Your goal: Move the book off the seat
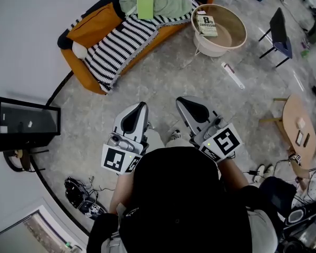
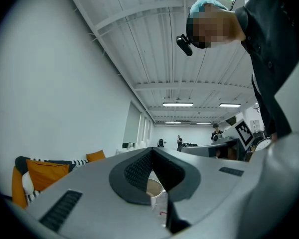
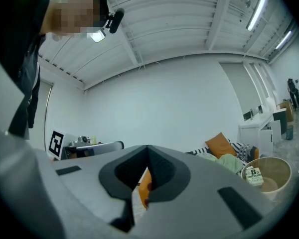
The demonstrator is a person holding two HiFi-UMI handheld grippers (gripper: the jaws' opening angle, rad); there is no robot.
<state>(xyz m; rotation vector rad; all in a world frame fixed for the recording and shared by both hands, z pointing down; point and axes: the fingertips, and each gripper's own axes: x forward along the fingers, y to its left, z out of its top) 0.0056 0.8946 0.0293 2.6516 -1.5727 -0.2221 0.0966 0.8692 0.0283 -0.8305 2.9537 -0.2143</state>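
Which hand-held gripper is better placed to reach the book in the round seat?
Probably the right. In the head view the book lies in the round seat ahead and to the right, nearer the right hand-held gripper than the left hand-held gripper. Both are shut, empty and far from it.

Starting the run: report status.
Left gripper and right gripper shut, empty. Book lies in round seat, untouched. White bar on floor beside seat.
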